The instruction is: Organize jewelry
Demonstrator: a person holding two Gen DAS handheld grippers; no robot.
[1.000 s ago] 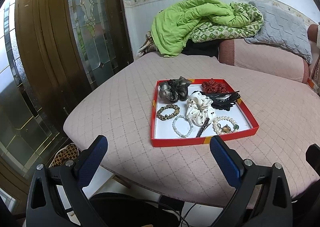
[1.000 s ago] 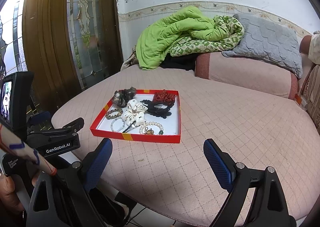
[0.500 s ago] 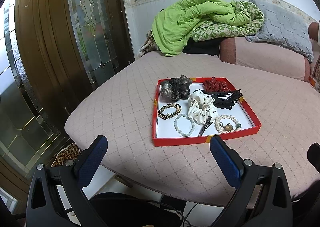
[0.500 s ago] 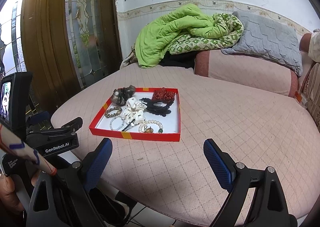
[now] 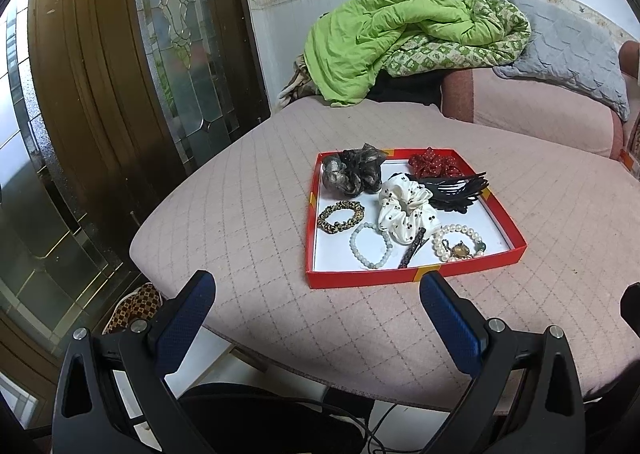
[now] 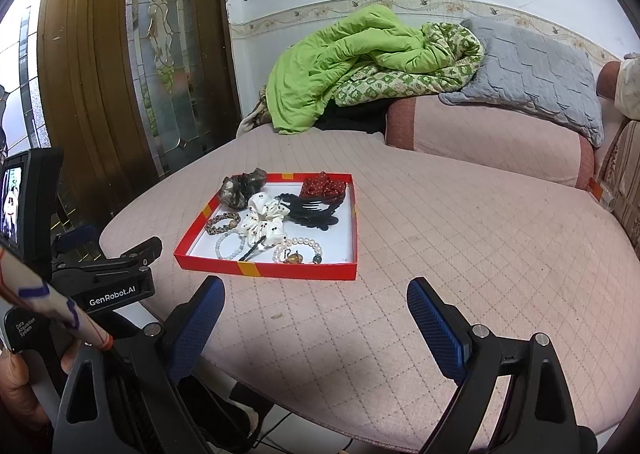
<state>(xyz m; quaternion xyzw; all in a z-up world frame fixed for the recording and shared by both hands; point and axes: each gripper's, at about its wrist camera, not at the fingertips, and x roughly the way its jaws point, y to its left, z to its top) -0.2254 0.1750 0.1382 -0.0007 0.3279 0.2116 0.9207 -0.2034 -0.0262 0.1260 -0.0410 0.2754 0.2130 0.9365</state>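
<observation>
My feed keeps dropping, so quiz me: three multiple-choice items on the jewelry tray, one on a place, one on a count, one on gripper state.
1. Where in the red tray does the red dotted scrunchie lie?
A. far right corner
B. near left corner
C. outside the tray

2. How many bead bracelets lie along the tray's near side?
A. none
B. two
C. five

3. How do the jaws of the left gripper stand?
A. shut on a bracelet
B. shut on nothing
C. open, holding nothing

Answers:
1. A: it sits at the far wall, behind the black hair claw.
2. B: the pale green bead bracelet and the white pearl bracelet.
3. C: both blue pads are wide apart, short of the tray; the right gripper stands likewise.
</observation>
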